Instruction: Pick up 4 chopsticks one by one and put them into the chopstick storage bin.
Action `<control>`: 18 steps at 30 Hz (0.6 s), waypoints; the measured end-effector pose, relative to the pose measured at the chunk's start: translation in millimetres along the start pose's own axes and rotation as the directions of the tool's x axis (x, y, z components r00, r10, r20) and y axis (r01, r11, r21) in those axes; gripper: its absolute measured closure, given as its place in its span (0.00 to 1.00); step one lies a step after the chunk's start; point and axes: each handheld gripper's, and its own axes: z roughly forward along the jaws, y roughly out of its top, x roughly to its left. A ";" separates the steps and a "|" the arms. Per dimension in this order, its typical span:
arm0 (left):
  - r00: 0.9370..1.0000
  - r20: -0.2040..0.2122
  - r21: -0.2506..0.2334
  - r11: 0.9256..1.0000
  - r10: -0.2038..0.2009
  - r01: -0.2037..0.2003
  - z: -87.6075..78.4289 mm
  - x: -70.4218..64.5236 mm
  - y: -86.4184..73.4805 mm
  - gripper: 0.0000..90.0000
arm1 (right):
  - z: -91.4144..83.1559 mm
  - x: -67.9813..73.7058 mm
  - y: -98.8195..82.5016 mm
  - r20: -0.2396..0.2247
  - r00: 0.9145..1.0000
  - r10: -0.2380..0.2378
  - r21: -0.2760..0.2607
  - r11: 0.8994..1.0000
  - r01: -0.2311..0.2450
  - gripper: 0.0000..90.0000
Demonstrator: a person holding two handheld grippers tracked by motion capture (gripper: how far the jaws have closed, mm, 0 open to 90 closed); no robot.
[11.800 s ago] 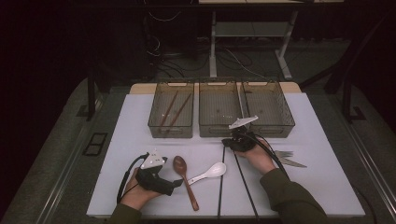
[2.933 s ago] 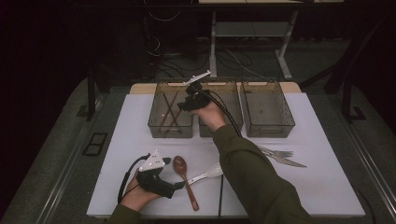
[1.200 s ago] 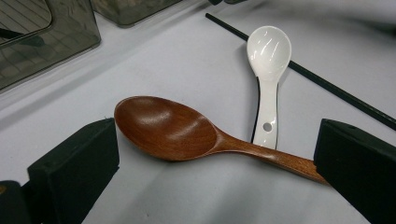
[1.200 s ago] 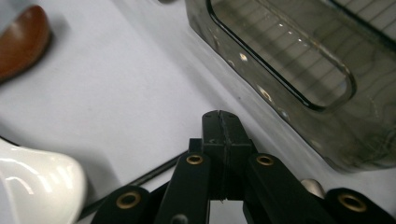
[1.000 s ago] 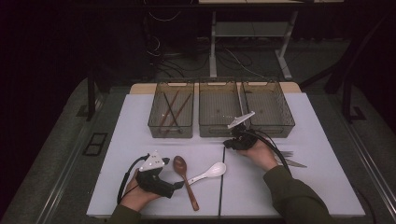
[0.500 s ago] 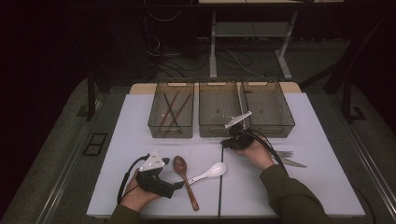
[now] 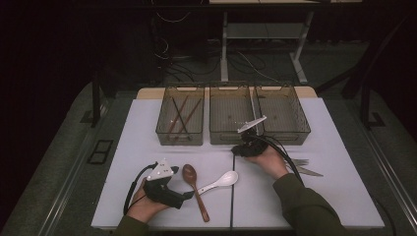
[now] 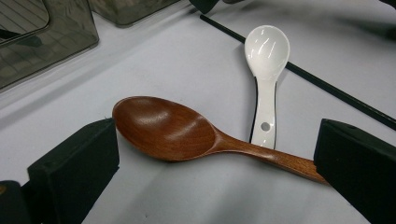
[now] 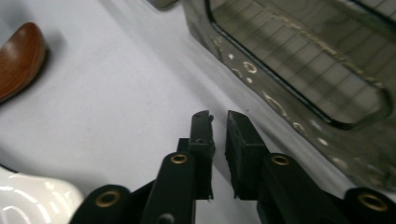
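A brown wooden spoon (image 7: 194, 189) lies on the white table top, its handle crossing the handle of a white ceramic spoon (image 7: 221, 180). My left gripper (image 7: 188, 192) rests on the table at the front left, pointing at the wooden spoon. In the left gripper view the wooden spoon (image 8: 173, 128) lies between the wide-open jaws of the left gripper (image 8: 217, 140), with the white spoon (image 8: 266, 60) beyond it. My right gripper (image 7: 236, 150) sits in front of the middle bin (image 7: 231, 137). The right gripper (image 9: 219, 116) has just been opening; a narrow gap shows and nothing is between the jaws.
Three clear bins stand in a row at the back: the left bin (image 7: 164, 132) holds chopsticks (image 7: 181, 118), and the right bin (image 7: 300, 130) looks bare. Metal forks (image 7: 305, 167) lie right of my right hand. A dark line (image 7: 231, 196) runs down the table's middle.
About three seconds ago the right gripper was up over the left bin; it has come back down in front of the middle bin. Over the last second neither hand has moved.
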 end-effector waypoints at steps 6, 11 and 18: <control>1.000 0.000 0.000 1.000 -0.001 0.001 0.3 -0.3 0.1 0.00 | 2.1 5.0 -1.3 0.001 1.000 0.012 0.023 1.000 -0.012 0.85; 1.000 0.000 -0.001 1.000 -0.002 0.002 0.5 -0.2 -0.1 0.00 | 3.6 9.7 -2.6 0.023 1.000 -0.002 0.027 1.000 0.001 0.85; 1.000 0.002 0.004 1.000 0.003 -0.003 1.1 -0.6 0.3 0.00 | 4.4 11.5 -2.0 0.050 0.999 -0.021 0.035 0.999 0.019 0.93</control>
